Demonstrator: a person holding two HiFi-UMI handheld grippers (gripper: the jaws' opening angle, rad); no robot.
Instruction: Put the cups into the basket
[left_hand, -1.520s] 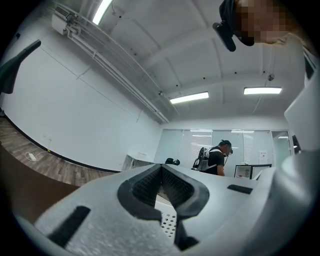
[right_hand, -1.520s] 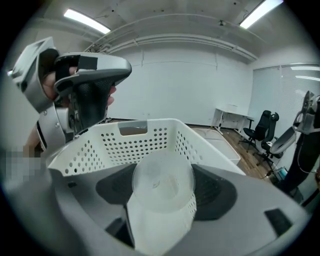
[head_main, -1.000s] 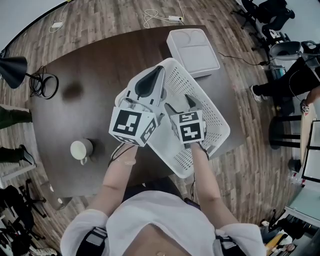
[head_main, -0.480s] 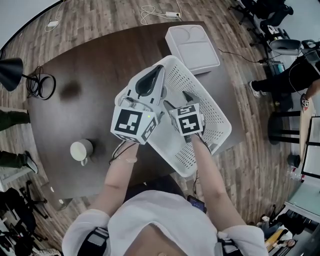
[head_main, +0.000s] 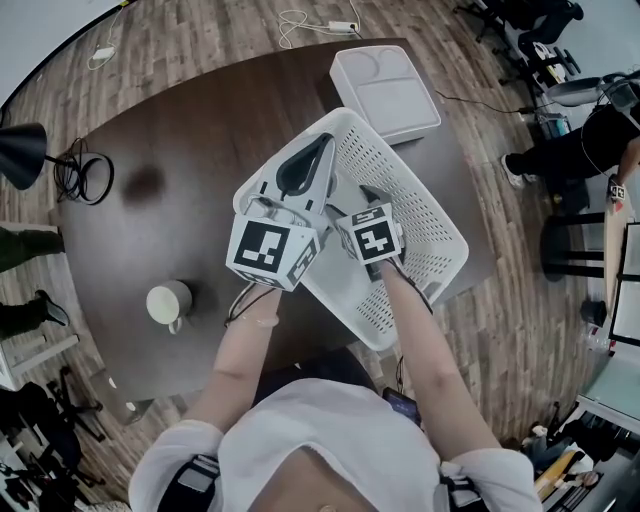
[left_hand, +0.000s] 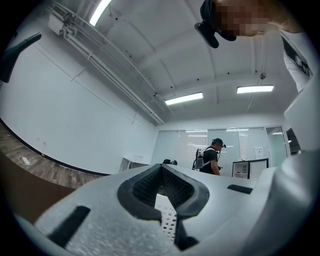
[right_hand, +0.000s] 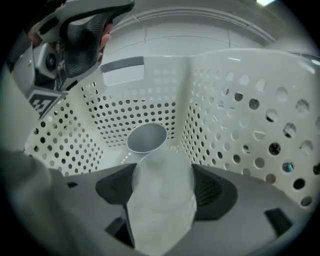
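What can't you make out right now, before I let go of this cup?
- Right gripper view: the clear plastic cup held in the right gripper covers the grey cup's lower part. Whether they touch cannot be told.
- Left gripper view: the left gripper points at the ceiling, so only a sliver of the basket shows.
- Head view: the grippers hide both cups. The mug is too small to see inside.
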